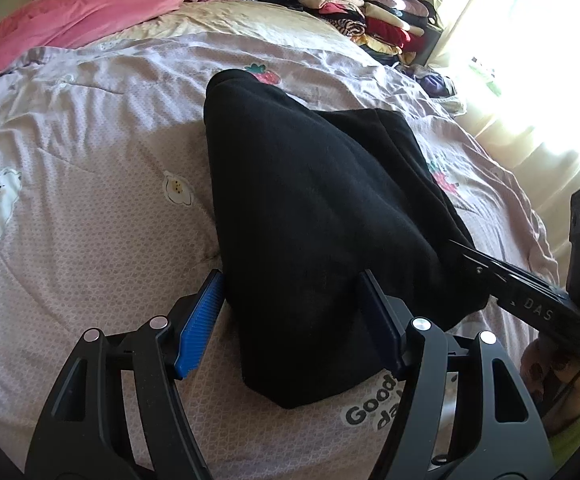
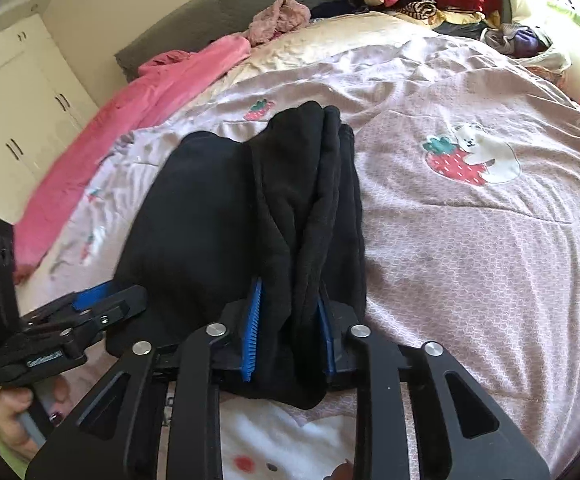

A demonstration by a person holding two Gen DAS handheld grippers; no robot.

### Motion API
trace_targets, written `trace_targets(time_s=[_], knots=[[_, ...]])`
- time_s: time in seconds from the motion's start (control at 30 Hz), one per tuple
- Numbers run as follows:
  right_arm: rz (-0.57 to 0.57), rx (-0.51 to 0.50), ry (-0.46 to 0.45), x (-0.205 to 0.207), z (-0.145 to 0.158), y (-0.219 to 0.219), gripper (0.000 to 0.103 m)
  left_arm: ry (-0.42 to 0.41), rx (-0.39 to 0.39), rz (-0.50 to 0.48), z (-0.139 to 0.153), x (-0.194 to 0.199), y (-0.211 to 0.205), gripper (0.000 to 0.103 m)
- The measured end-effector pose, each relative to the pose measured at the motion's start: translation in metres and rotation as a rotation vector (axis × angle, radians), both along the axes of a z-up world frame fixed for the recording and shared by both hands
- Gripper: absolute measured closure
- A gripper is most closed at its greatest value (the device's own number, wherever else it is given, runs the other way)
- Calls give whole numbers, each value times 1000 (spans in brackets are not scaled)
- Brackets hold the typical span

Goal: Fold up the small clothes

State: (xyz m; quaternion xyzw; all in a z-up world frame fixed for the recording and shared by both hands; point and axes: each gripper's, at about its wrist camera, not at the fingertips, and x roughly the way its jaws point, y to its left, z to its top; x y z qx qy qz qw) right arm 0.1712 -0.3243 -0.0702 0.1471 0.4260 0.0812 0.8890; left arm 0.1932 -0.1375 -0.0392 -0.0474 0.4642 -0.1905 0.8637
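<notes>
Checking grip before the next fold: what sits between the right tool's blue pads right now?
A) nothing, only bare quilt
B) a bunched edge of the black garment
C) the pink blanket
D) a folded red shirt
B: in the right wrist view the right tool has a thick bunch of the black garment running between its pads, over the strawberry-print quilt.

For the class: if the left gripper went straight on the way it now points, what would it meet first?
Most likely the black fleece garment, which already lies between the left gripper's spread blue-padded fingers. Beneath it is the lilac strawberry-print quilt; depth is hard to judge.
</notes>
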Motion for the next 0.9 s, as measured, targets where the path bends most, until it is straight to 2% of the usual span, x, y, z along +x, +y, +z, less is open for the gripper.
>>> trace_targets(time_s=[0.03,0.07,0.2,0.43,0.47,0.53,0.67,0.77,0.87,0.9], knots=[[-14,-10,7,1,-3,-1,56,3,0,2,-1,0,0,44],[-12,7,15,3,-6,-2,54,8,-4,4,-3,1,1,42],[-14,32,33,6,-14,-5,53,22,-13,9,-8,3,3,40],[-24,136,51,5,-17,-18,48,25,-16,11,-9,3,3,40],[-26,139,55,5,-16,-18,46,27,-18,12,-10,3,4,40],[-38,129,77,5,-16,-18,34,27,-16,15,-8,2,4,40],[-46,140,76,1,-15,-18,31,33,-12,18,-7,1,5,40],[-48,143,53,-6,-12,-18,18,37,-12,18,-5,0,5,40],[-59,143,22,-14,-8,-21,16,40,-12,20,-3,-2,5,39],[-66,138,10,-17,-6,-22,6,38,-9,21,-2,-3,5,38]])
